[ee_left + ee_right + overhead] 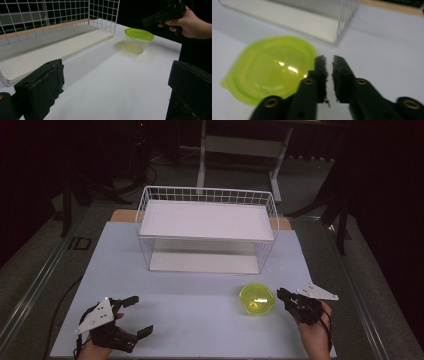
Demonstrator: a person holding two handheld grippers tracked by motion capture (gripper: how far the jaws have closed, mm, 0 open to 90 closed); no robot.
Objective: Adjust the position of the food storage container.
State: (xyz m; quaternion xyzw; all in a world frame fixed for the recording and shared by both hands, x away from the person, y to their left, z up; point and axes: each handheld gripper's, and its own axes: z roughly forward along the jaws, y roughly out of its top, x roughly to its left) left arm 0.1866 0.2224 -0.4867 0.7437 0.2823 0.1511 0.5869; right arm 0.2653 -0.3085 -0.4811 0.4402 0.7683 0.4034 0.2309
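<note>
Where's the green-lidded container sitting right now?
In the high view the green-lidded container stands on the white table at front right, just left of the right tongs and in front of the wire rack.

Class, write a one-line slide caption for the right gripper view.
Shut right gripper beside the green-lidded tub, nothing between its jaws.

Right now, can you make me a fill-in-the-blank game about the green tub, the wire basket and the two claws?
1. The lid of the tub is the colour ____.
2. The basket is made of white ____.
3. The claw that stands wide open is the ____ claw.
4. Between the shut jaws of the right claw there is ____.

Missing words: green; wire; left; nothing
</note>
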